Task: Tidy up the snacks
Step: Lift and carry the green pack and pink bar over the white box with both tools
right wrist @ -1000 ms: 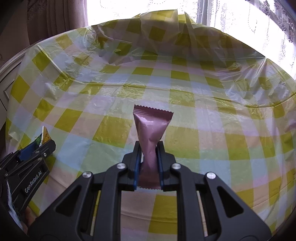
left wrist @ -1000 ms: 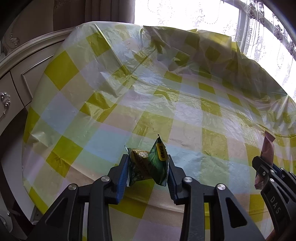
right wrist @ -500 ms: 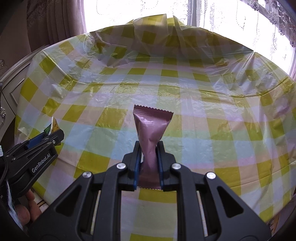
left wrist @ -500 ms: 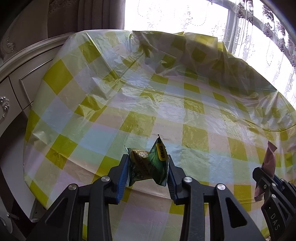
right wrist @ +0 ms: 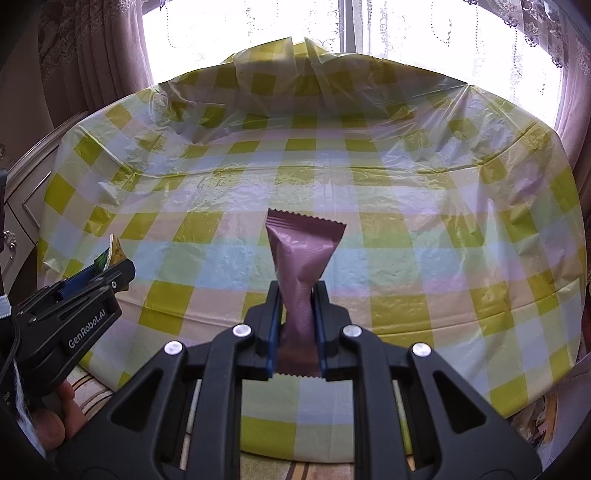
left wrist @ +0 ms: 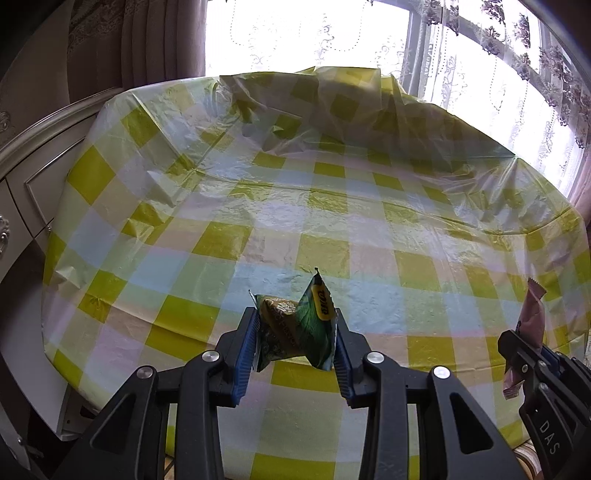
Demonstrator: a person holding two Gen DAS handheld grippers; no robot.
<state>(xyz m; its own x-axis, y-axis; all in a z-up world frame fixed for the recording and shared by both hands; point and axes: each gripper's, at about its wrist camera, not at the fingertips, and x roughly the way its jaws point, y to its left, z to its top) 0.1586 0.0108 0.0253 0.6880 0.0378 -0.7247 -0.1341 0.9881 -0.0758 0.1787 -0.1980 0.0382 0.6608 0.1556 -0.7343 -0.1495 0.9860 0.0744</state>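
My left gripper (left wrist: 295, 332) is shut on a crumpled green and yellow snack packet (left wrist: 295, 328), squeezed between its blue pads above the near part of the table. My right gripper (right wrist: 297, 314) is shut on a mauve snack bar wrapper (right wrist: 303, 258) that stands upright out of the jaws. The left wrist view shows the right gripper (left wrist: 524, 354) at the right edge with the mauve wrapper (left wrist: 532, 317) sticking up. In the right wrist view the left gripper (right wrist: 110, 269) is at the left, with a corner of the green packet (right wrist: 112, 254) showing.
A table under a yellow, blue and white checked plastic cloth (left wrist: 332, 206) fills both views; the cloth bunches up at the far edge before a bright curtained window (right wrist: 332, 29). A pale carved cabinet (left wrist: 33, 173) stands left. A person's fingers (right wrist: 51, 424) grip the left handle.
Both grippers have drawn back and risen from the table, so more of the cloth, its near edge and the window show. Each keeps its snack.
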